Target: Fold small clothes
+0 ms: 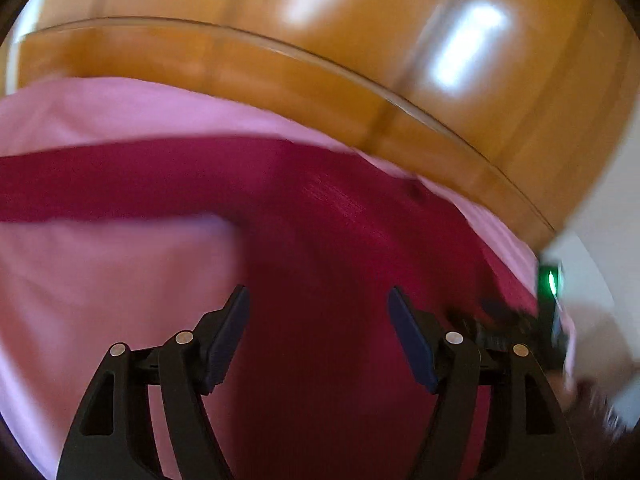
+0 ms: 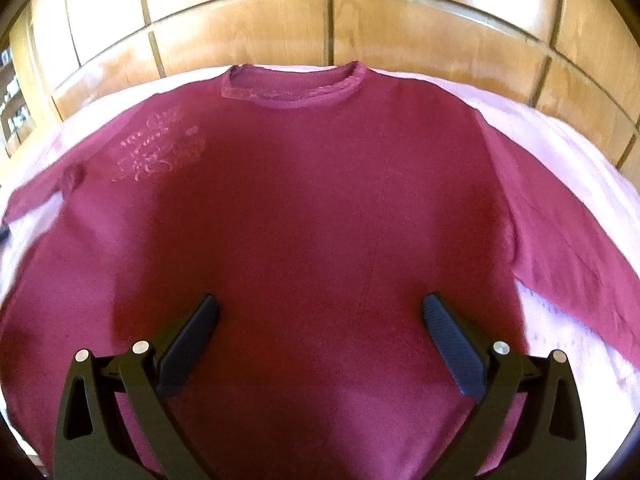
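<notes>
Behind everything you've got a honey-coloured wood panel wall [image 2: 248, 28] with dark grooves, and the work surface is covered in a pale pink sheet [image 2: 568, 148] that runs right up to it.

Your right gripper [image 2: 320, 308] has its jaws spread wide with nothing between them. It hangs over the lower middle of the maroon sweater [image 2: 304, 200]; I can't tell from this angle whether it touches the fabric. Going outward from there, the sweater lies flat and face up on the sheet, neckline [image 2: 296, 88] at the far end toward the wall. There's a faded pale print [image 2: 156, 148] on the chest, left side of the right wrist view. One sleeve [image 2: 560, 232] slants down along the right of that view, just beside the body, and the other sleeve [image 2: 36, 196] runs out to the left edge.

Your left gripper [image 1: 318, 300] is spread open too and holds nothing. That view is pretty blurred, but you can see maroon cloth directly under and ahead of the fingers, a sleeve stretching away to the left as a dark band [image 1: 100, 184] across the sheet [image 1: 112, 280]. At the right edge there's a dark device with a green light [image 1: 551, 280], too smeared to make out more.
</notes>
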